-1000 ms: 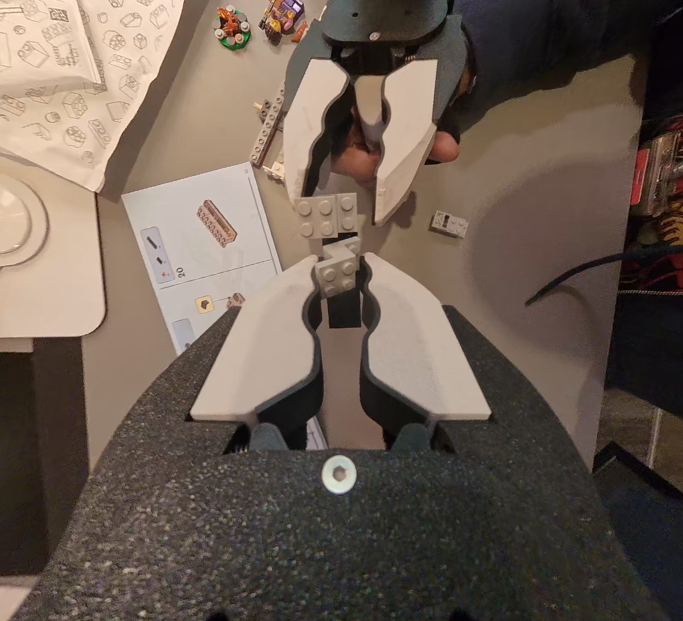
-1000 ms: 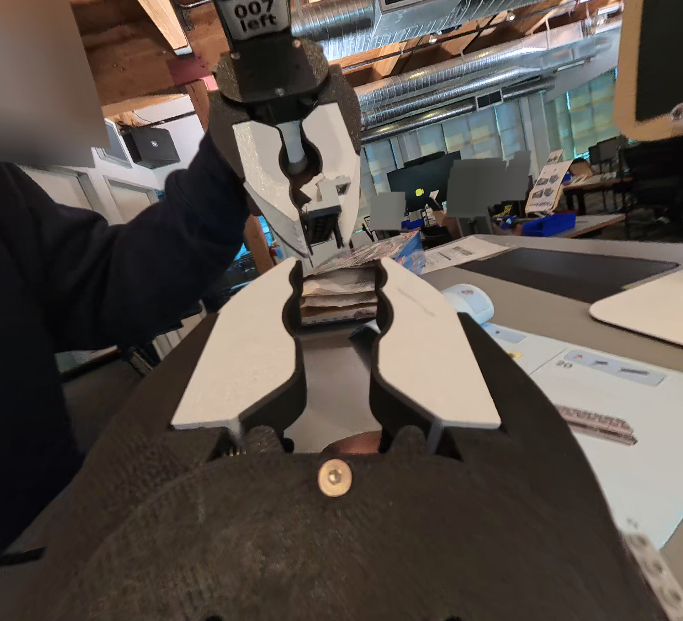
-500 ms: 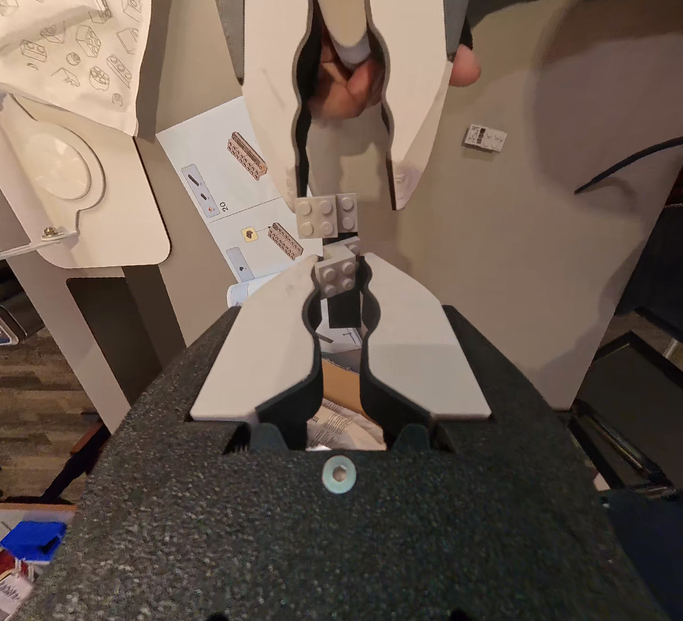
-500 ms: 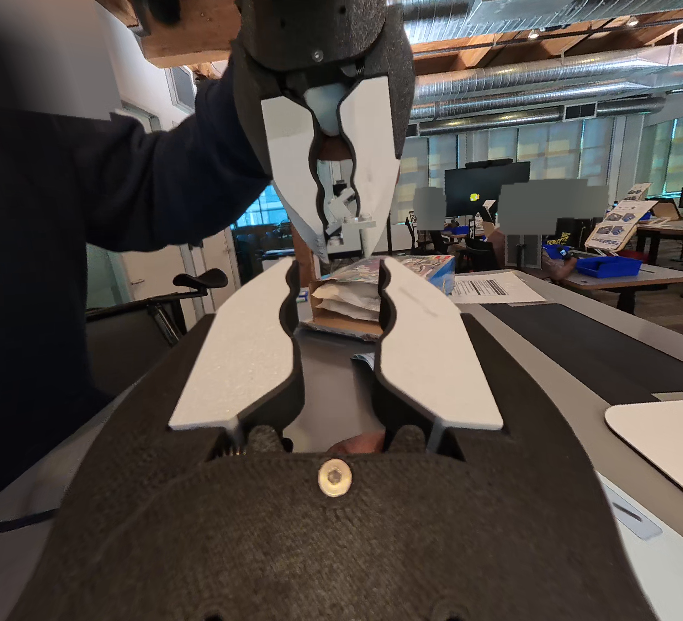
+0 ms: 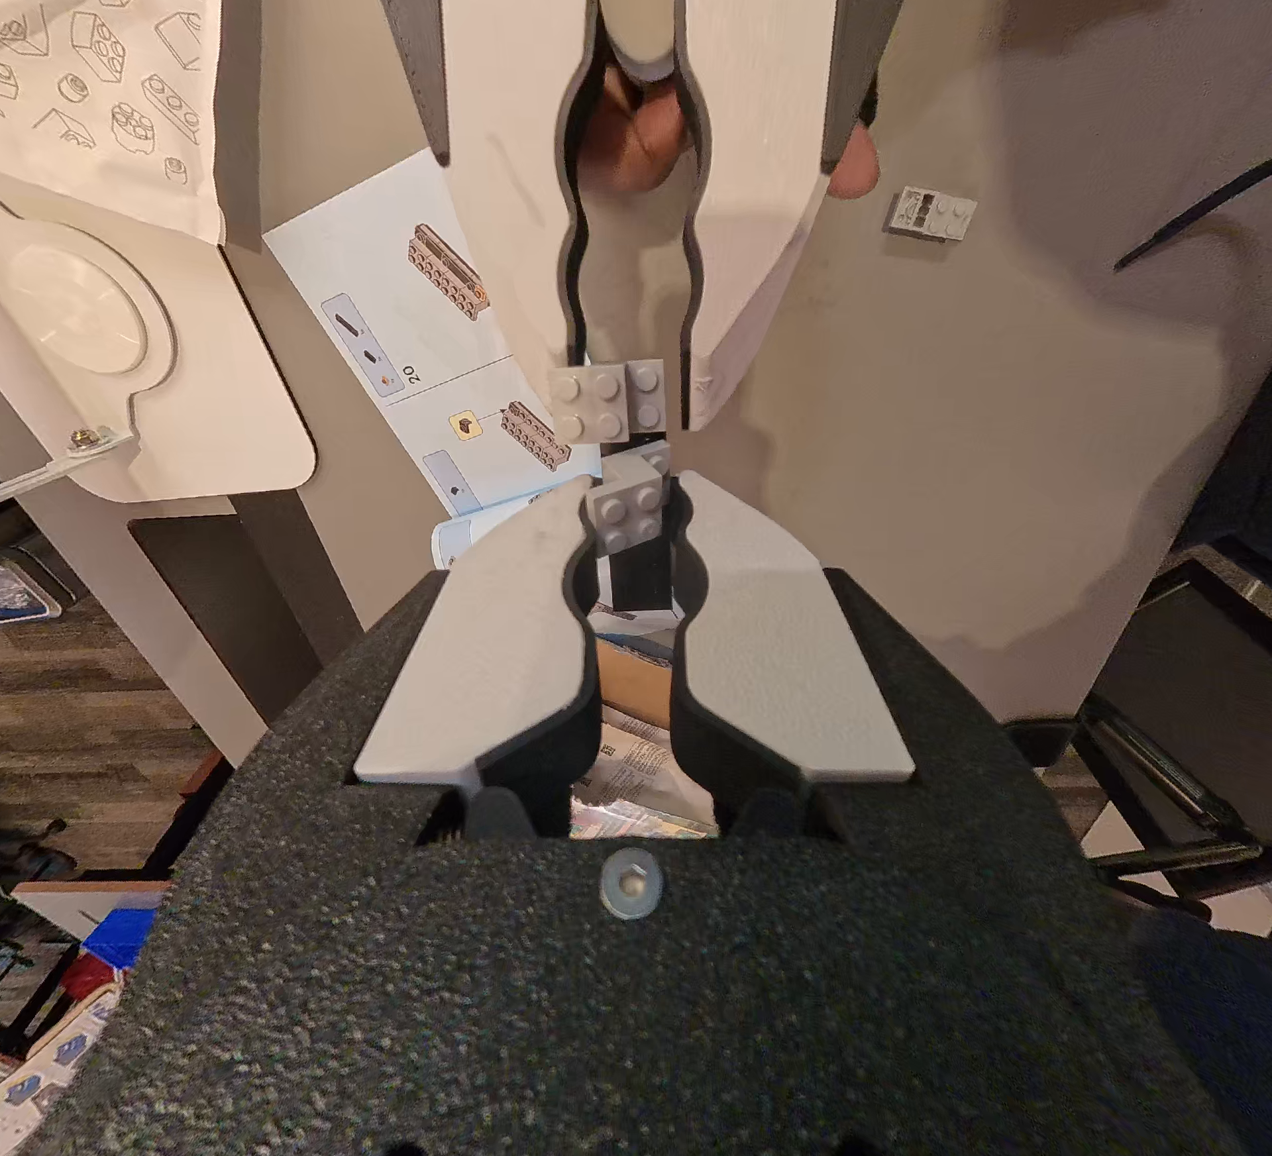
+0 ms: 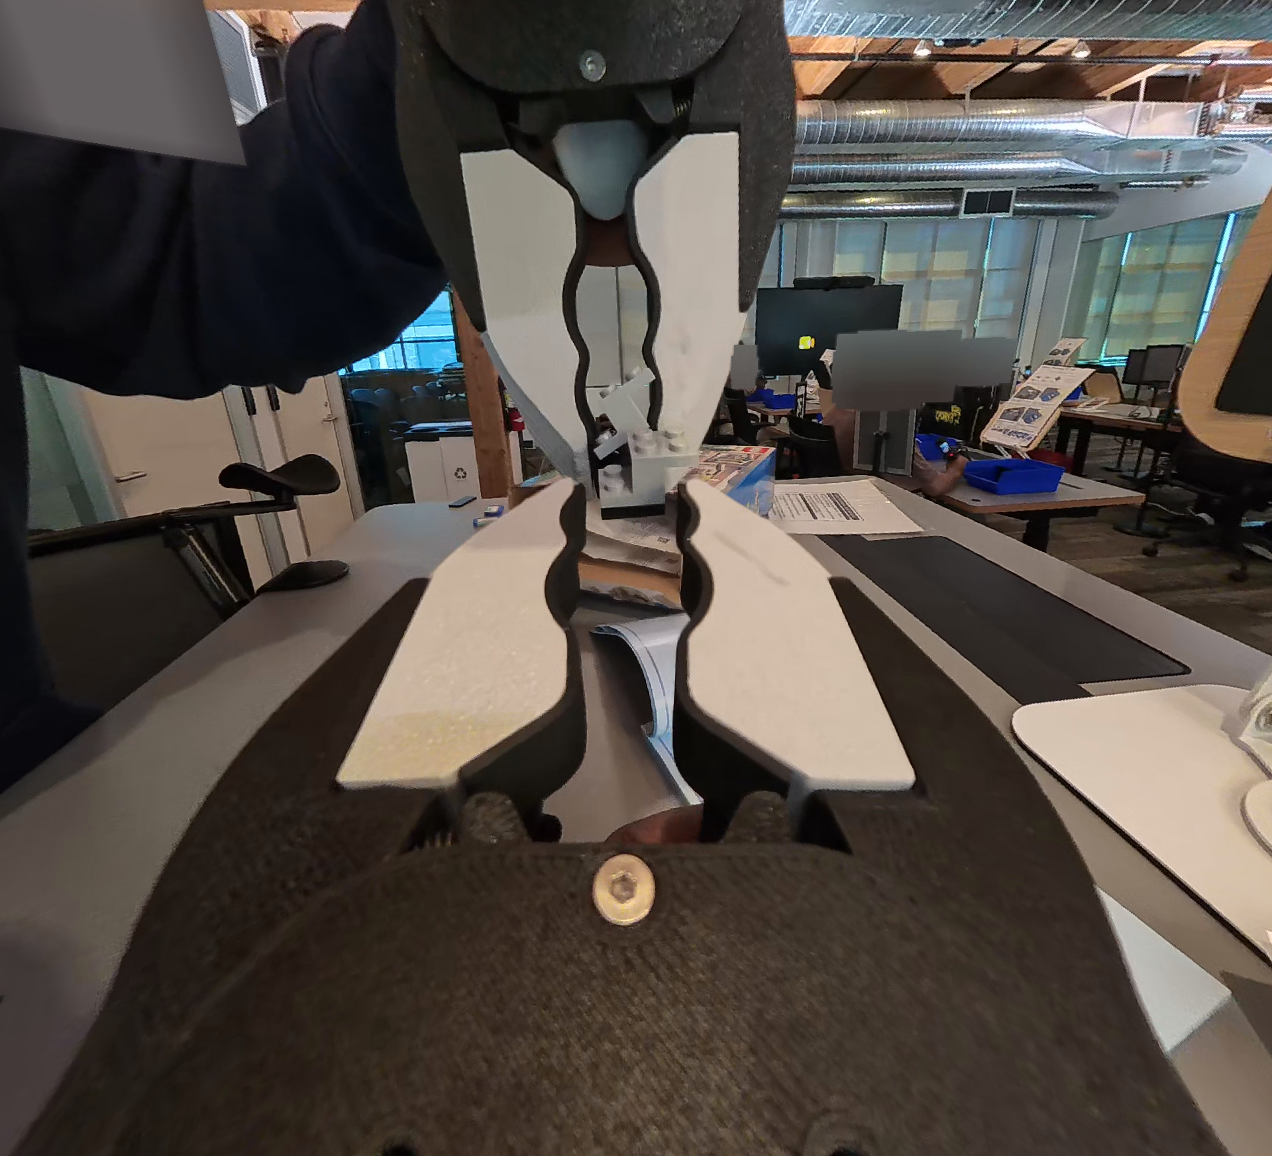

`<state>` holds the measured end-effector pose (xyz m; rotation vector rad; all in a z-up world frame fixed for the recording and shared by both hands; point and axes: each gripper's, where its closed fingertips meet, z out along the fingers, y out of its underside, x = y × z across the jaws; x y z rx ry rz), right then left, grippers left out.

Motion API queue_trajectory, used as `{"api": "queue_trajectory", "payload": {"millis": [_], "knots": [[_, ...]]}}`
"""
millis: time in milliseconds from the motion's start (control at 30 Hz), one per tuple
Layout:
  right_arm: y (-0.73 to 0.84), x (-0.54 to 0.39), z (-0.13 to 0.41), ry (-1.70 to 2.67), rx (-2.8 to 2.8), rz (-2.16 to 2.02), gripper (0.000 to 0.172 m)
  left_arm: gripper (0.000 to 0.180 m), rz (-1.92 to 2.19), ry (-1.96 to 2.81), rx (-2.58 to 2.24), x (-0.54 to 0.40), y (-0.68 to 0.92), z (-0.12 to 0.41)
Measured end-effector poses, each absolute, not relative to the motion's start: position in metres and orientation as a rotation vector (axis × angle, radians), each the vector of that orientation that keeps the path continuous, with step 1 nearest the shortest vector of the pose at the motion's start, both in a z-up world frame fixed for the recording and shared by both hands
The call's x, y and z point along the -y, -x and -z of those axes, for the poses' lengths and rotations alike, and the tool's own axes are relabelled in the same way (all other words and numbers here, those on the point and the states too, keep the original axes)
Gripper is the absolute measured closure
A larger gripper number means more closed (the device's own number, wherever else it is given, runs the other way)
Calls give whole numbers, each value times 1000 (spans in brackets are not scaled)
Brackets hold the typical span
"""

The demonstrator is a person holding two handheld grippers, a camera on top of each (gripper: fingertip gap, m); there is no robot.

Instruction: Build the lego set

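My left gripper (image 5: pixel 630 490) is shut on a small grey brick assembly (image 5: pixel 626 517) with a black plate under it, and holds it in the air. The right wrist view shows the same assembly (image 6: pixel 647 469) clamped at the tips of the left gripper (image 6: pixel 623 435). My right gripper (image 6: pixel 630 490) faces it tip to tip, its fingertips on either side of the assembly's free end. Narrow slits show between pads and bricks, so it counts as open. In the left wrist view the right gripper (image 5: pixel 630 393) reaches in from the top, a hand behind it.
An open instruction booklet (image 5: pixel 427 324) lies on the grey table (image 5: pixel 895 435). A loose grey plate (image 5: pixel 929 214) lies to the right, and a printed paper bag (image 5: pixel 103 22) and white stand base (image 5: pixel 138 366) to the left. A blue box (image 6: pixel 736 469) and black mat (image 6: pixel 998 607) lie beyond. A dark sleeve (image 6: pixel 206 262) is at the left. Less than 4 cm separates the two grippers' tips.
The right gripper has come closer to the held assembly, and its jaws have narrowed around the free end. The left gripper kept its grip, and both moved toward the table's edge.
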<state>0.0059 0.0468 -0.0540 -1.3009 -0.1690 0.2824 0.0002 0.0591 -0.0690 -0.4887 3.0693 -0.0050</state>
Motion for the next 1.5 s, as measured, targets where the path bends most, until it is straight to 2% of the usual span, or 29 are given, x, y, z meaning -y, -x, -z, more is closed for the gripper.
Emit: {"api": "queue_trajectory", "payload": {"millis": [200,833,1333,1500], "knots": [[-4,-49,56,1293,169,-278,154,163,1,457,-3087,-58,0,72],[-1,-42,45,1142,160,-346,155,160,-61,377,-3168,-55,4,74],[-2,-34,37,1076,156,-372,155,148,-3,392,-3157,-52,2,69],[-3,-32,34,1058,156,-379,155,137,39,436,-3107,-56,-1,66]]}}
